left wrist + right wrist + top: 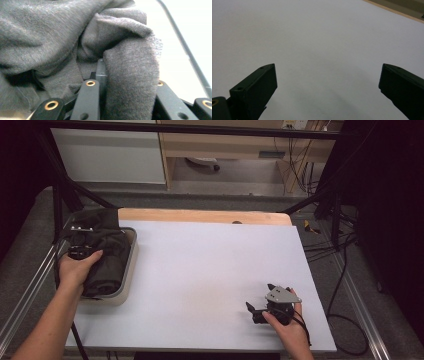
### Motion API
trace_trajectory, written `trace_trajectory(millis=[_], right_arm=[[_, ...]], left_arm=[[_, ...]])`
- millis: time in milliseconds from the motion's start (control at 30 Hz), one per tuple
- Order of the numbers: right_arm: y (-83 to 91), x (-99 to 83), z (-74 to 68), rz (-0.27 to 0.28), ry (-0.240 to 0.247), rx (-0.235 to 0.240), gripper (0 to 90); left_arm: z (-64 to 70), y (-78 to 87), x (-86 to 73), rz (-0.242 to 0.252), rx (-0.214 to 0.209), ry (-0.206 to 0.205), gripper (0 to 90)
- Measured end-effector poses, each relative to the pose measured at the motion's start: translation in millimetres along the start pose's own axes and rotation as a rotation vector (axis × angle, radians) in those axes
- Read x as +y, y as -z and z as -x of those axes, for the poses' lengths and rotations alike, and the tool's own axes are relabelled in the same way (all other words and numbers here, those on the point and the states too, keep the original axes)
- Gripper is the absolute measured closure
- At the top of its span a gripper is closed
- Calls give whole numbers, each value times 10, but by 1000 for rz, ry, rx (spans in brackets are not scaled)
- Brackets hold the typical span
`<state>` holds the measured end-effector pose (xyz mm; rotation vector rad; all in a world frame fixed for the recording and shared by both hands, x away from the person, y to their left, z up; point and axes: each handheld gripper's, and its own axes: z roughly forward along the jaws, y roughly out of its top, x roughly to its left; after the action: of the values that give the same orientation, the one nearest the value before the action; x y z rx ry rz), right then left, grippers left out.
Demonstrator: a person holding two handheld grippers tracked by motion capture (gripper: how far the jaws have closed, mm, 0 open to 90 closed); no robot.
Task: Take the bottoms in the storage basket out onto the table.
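The left gripper (80, 251) was down inside a grey plastic bin (131, 265) at the left edge of the white table (210, 270), buried in a dark grey garment (107, 262) that filled the bin and spilled over its far rim. In the left gripper view a thick fold of that knit fabric (132, 82) ran down between the two black jaws, which pressed against it from both sides, so the claw was clenched on the cloth. More folds of the garment were heaped ahead of the jaws and to one side, blocking any sight of the bin's floor; the bin's thin rim (185, 47) crossed the upper corner, with white table beyond it.

The right gripper (263, 306) rested low over the near right part of the table, well apart from the bin. Its jaws stood wide apart, released, with bare white tabletop (322, 50) between them.

Beyond the white sheet a strip of wooden tabletop (200, 215) showed along the far edge. Black frame bars and loose cables (345, 270) lay around the table's right side. No readable writing or label appeared on the garment, bin or grippers.
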<state>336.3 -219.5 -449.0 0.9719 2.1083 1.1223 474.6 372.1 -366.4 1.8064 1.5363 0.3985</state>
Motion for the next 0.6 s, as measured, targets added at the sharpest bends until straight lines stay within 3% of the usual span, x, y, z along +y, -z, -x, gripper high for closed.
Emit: trace_trajectory(millis=[100,233,333,433,600], right_arm=[[7,-2,11,3,-7,-3,24],[10,-4,16,3,-8,-6,24],[9,-4,13,3,-8,-7,24],[18,-2,16,8,-10,-9,24],[23,-2,26,12,-14,-12,24]], left_arm=[[48,213,56,78,-41,3,722],[136,523,150,208,-55,-9,725],[175,737,210,284,-85,5,728],[214,943,273,337,-126,9,728],[329,1188,394,381,-152,-30,727]])
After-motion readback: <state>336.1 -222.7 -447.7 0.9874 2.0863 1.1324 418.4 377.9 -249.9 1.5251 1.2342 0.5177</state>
